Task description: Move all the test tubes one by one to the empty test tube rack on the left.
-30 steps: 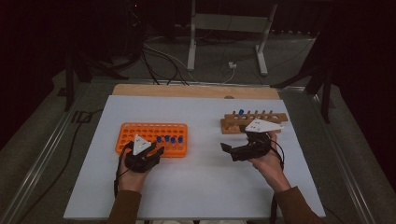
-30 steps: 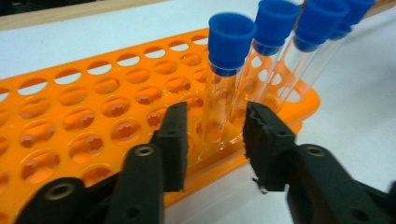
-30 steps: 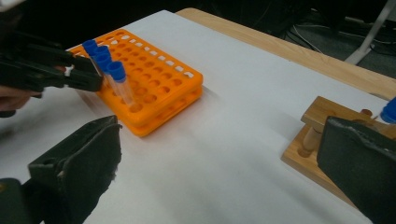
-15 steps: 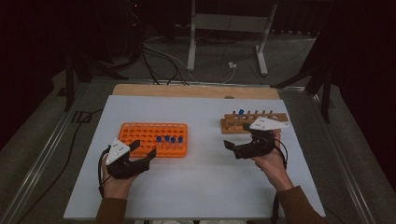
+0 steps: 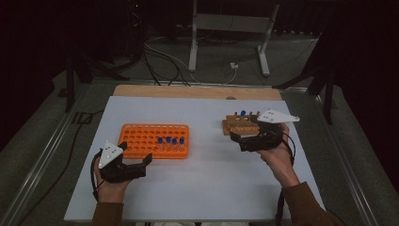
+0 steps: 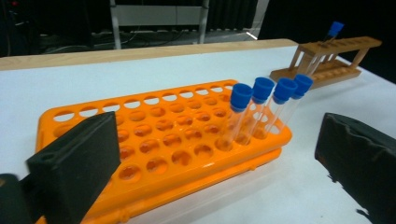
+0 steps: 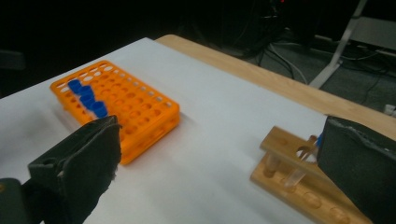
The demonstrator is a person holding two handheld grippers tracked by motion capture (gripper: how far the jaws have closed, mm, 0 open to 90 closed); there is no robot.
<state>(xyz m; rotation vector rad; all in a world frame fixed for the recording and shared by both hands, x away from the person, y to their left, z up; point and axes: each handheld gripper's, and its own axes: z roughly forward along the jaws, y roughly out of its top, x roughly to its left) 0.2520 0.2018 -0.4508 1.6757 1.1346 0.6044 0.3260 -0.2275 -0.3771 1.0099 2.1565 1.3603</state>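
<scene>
In the high view, the left tool (image 5: 141,165) sits at the near left of the white desk (image 5: 207,188), just near of the orange rack (image 5: 141,143). Its jaws have just been opening and now stand apart with nothing between them. Four blue-capped tubes (image 5: 168,141) stand in a row at the rack's near right. At the right, the right tool (image 5: 240,141) hangs just near of the wooden rack (image 5: 235,123), which carries one blue-capped tube (image 5: 243,113).

In the left gripper view, the two black jaws stand wide apart and empty; the orange rack (image 6: 154,140) lies between and beyond them, its four tubes (image 6: 266,105) upright, the wooden rack (image 6: 327,63) far right.

In the right gripper view, the jaws are likewise spread with nothing gripped, the wooden rack (image 7: 289,179) close by the right-hand jaw and the orange rack (image 7: 130,105) farther left.
</scene>
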